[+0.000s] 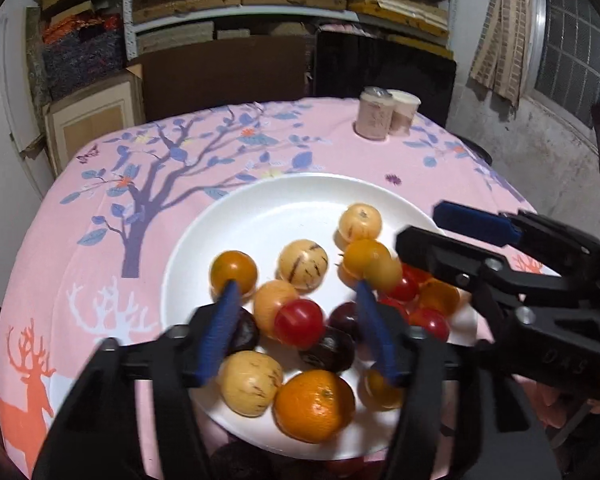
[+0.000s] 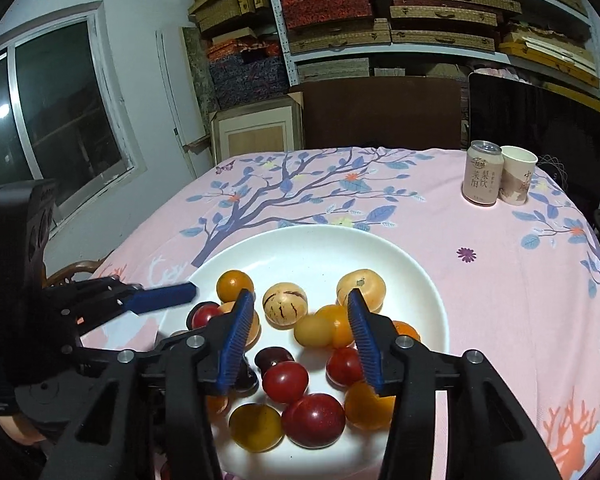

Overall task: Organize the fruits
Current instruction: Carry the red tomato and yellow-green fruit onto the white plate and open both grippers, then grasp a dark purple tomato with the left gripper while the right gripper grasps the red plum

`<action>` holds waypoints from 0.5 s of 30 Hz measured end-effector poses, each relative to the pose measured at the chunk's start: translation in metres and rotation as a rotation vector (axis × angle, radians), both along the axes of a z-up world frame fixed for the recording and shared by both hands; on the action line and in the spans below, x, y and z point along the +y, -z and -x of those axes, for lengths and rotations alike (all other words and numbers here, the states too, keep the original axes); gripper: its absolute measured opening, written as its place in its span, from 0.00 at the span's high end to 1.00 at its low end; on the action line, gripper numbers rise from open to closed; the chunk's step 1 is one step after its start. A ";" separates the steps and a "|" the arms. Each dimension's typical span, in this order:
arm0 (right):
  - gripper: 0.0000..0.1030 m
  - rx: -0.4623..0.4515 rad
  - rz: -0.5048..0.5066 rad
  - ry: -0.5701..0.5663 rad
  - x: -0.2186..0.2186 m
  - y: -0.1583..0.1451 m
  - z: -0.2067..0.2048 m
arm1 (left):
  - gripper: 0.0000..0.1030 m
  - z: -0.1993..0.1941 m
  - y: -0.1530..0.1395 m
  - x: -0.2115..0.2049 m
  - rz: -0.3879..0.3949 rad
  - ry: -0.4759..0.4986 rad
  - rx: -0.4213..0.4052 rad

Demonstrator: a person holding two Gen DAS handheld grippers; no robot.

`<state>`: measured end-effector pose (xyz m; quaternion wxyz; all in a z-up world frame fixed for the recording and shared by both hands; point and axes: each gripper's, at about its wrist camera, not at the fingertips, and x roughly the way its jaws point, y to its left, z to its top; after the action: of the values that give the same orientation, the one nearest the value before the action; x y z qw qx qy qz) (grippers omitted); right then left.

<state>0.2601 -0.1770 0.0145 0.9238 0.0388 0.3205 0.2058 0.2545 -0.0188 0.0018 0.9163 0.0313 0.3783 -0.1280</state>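
Note:
A white plate (image 1: 260,216) (image 2: 320,248) on the pink tablecloth holds several fruits: striped pale melons (image 1: 302,265) (image 2: 285,305), yellow and red tomatoes (image 1: 299,322) (image 2: 285,381), dark plums (image 1: 328,350) (image 2: 274,356) and an orange (image 1: 314,405). My left gripper (image 1: 296,286) is open and empty, low over the plate's near half, with a red tomato between its blue pads. My right gripper (image 2: 300,294) is open and empty over the plate's right side. It also shows in the left wrist view (image 1: 420,224).
A drink can (image 2: 483,172) (image 1: 374,114) and a paper cup (image 2: 517,175) (image 1: 404,113) stand at the table's far right. Cardboard boxes (image 2: 256,128) and a dark panel (image 2: 536,132) stand behind the table, with shelves of cases beyond.

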 end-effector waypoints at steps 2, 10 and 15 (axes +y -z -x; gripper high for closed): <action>0.51 -0.004 -0.022 0.003 -0.005 -0.002 0.006 | 0.28 0.007 -0.003 0.010 0.020 -0.012 -0.014; 0.49 0.066 0.014 -0.159 0.001 0.013 0.078 | 0.18 0.074 0.005 0.071 0.089 -0.093 0.027; 0.49 0.140 0.112 -0.292 0.038 0.047 0.113 | 0.18 0.101 0.033 0.092 0.040 -0.139 0.071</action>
<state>0.1473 -0.1385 -0.0326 0.8602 -0.0454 0.3972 0.3167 0.1537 0.0734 -0.0311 0.9094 -0.0180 0.4092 -0.0725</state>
